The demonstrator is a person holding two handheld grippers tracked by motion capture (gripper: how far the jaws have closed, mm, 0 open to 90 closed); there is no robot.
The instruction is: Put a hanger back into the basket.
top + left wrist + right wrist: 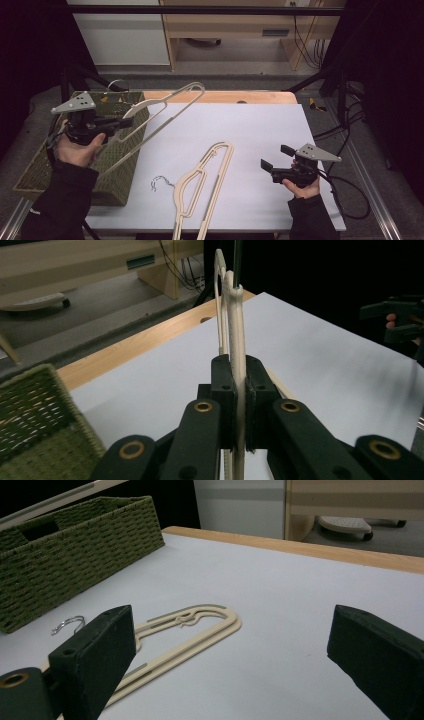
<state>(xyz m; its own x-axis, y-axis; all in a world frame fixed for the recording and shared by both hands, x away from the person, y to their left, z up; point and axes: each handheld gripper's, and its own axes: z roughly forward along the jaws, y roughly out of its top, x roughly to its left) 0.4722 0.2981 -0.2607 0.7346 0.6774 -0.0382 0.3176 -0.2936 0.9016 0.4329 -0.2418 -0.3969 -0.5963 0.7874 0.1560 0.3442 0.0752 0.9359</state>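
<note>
Fingers (225,390) of the left gripper (121,121) are clenching the neck of a cream plastic clothes hanger with a metal hook (165,112), and the gripper is holding it in the air at about ten o'clock of the table, over the inner edge of the green woven rectangular basket (60,177). In the left gripper view the hanger (235,340) is standing thin between the two pads. The right gripper (274,159) is hovering at about four o'clock over the white sheet covering the table (270,125), with its jaws released wide and nothing between them. Two more cream plastic hangers (202,187) are lying flat on the sheet at about six o'clock, just beside the basket.
</note>
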